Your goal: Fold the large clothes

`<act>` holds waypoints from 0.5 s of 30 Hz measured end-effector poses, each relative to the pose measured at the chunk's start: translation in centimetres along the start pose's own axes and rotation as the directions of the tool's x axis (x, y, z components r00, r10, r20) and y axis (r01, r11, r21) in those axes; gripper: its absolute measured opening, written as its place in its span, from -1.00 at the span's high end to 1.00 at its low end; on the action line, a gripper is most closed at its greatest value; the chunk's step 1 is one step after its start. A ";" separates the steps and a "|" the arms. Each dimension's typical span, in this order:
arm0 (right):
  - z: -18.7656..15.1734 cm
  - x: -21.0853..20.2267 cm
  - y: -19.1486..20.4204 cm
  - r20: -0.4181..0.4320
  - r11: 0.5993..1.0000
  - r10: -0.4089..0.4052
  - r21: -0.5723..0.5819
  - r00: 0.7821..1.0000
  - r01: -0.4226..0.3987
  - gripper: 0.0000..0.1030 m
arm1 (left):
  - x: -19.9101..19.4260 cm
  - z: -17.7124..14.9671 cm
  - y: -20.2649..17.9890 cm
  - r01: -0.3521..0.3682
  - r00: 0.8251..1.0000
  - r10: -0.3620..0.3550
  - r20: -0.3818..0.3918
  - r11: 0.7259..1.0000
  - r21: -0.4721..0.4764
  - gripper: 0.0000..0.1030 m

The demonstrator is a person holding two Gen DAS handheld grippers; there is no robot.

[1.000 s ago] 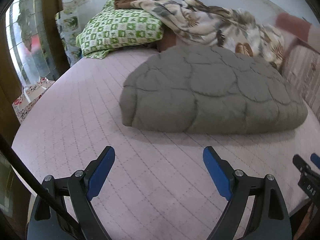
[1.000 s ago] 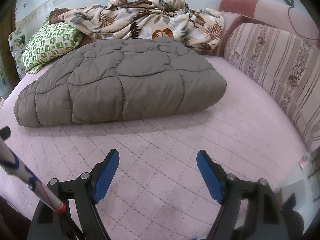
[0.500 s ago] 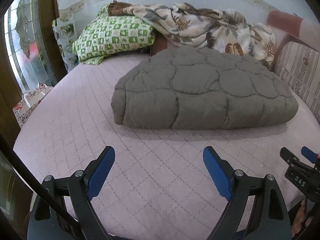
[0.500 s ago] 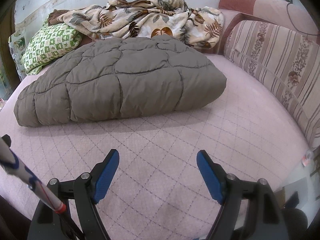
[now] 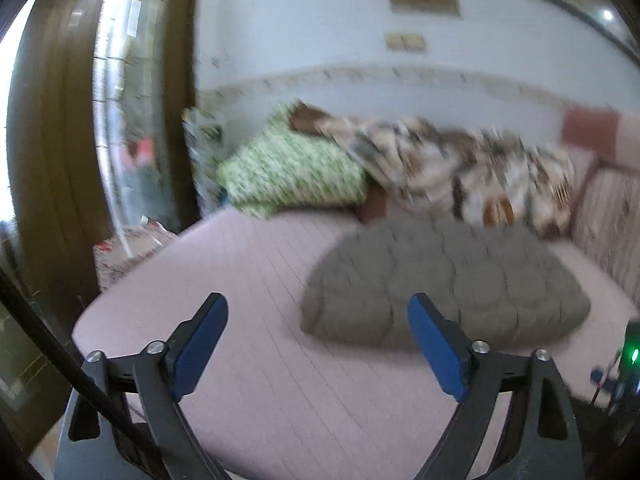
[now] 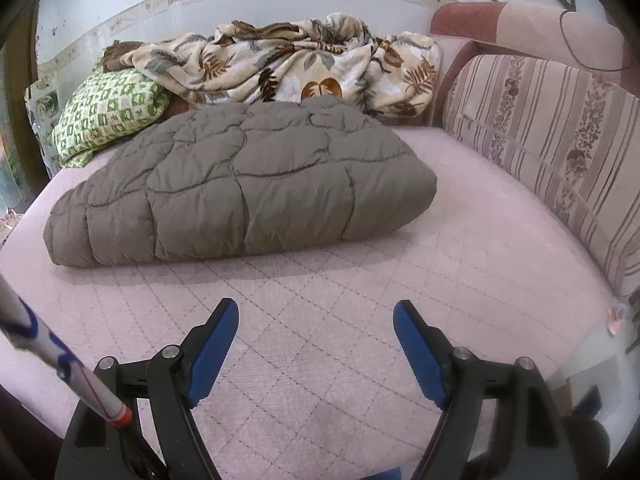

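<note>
A grey quilted garment (image 6: 240, 184) lies folded into a thick pad in the middle of the pink bed (image 6: 320, 320). It also shows in the blurred left wrist view (image 5: 444, 284). My left gripper (image 5: 318, 316) is open and empty, held back from the bed's near left edge, well short of the garment. My right gripper (image 6: 316, 320) is open and empty above the bed's front part, apart from the garment's near edge.
A leaf-print blanket (image 6: 304, 60) and a green patterned pillow (image 6: 108, 108) lie at the back of the bed. Striped sofa cushions (image 6: 560, 148) line the right side. A dark wooden door frame (image 5: 52, 160) stands at the left.
My left gripper has pulled back and tilted up, so the wall and door frame now fill its view. My right gripper has drawn back slightly. Both stayed open.
</note>
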State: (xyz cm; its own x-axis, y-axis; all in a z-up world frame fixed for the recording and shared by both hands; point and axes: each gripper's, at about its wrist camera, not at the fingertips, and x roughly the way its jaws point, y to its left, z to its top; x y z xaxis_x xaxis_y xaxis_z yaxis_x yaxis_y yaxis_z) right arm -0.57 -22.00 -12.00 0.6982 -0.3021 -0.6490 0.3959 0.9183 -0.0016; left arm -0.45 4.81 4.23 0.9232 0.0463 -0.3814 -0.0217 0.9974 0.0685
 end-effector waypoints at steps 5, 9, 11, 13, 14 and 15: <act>0.0 -1.6 0.1 0.037 1.000 0.012 0.001 0.999 -0.012 -0.62 | -3.9 1.7 1.5 -0.025 0.989 0.034 0.143 0.998 -0.062 -0.86; -0.2 -2.8 0.5 0.064 1.000 0.022 -0.009 0.998 -0.022 -0.62 | -5.9 2.1 2.3 0.040 0.982 -0.017 0.190 0.992 -0.117 -0.91; -0.4 -3.5 0.7 0.078 1.000 0.024 -0.023 0.997 -0.022 -0.62 | -5.5 2.2 2.0 0.075 0.991 -0.063 0.114 0.992 -0.097 -0.91; -0.5 -4.1 1.0 0.089 0.999 0.025 -0.038 0.996 -0.022 -0.63 | -5.0 2.0 1.5 0.079 0.996 -0.074 0.056 0.993 -0.084 -0.91; -0.6 -4.3 1.1 0.092 0.999 0.027 -0.042 0.995 -0.023 -0.64 | -4.6 1.8 1.2 0.053 0.998 -0.052 0.026 0.996 -0.073 -0.91; -0.7 -4.6 1.2 0.096 0.999 0.028 -0.048 0.995 -0.023 -0.64 | -4.0 1.4 0.7 0.014 1.000 -0.015 -0.014 0.999 -0.049 -0.91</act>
State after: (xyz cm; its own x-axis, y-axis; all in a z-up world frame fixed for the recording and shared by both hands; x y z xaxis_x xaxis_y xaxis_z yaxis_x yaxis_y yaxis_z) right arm -3.69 -19.30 -9.55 0.7630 -0.2996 -0.5728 0.3504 0.9363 -0.0231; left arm -3.59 5.20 7.14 0.9182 0.0325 -0.3949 -0.0276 0.9995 0.0180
